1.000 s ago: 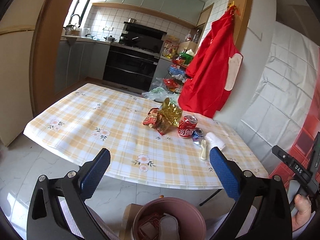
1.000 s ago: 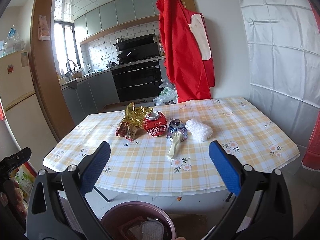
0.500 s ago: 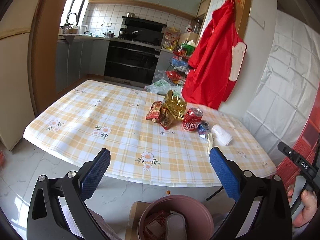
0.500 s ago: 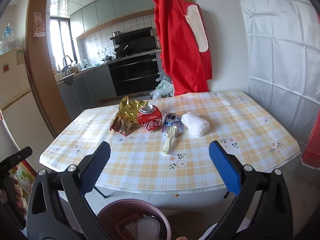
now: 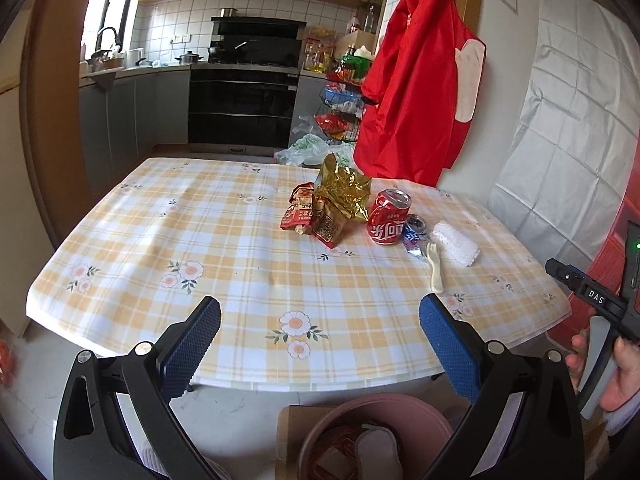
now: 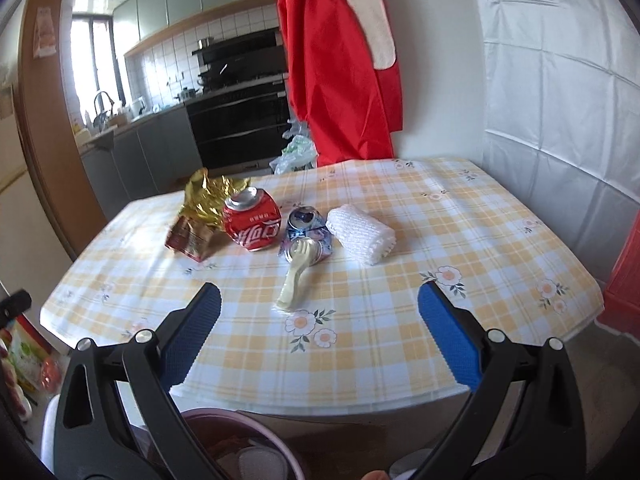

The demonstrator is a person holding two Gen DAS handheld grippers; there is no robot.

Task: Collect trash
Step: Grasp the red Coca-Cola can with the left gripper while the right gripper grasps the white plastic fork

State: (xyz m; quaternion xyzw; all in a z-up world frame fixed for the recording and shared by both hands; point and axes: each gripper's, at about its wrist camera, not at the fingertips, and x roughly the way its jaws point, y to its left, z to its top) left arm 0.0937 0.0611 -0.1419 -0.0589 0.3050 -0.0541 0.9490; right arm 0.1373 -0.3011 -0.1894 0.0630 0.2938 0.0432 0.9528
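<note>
Both hand-held grippers spread wide, nothing in either: left hand-held gripper (image 5: 320, 326) and right hand-held gripper (image 6: 319, 314) hang over the near edge of the bench (image 5: 224, 240). Trash sits w/ the red can (image 6: 252, 222) as the anchor: gold wrapper (image 6: 208, 196) behind-left of it, snack packet (image 6: 190, 238) left, crushed blue can (image 6: 306, 232) just right, plastic fork (image 6: 296, 276) in front of that, white foam roll (image 6: 360, 236) further right. Pink bin (image 5: 376, 436) on the floor below the bench edge, stuff already in it.

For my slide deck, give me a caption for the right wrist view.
Open right hand-held gripper faces red can, crushed blue can, plastic spoon on checked table.
</note>
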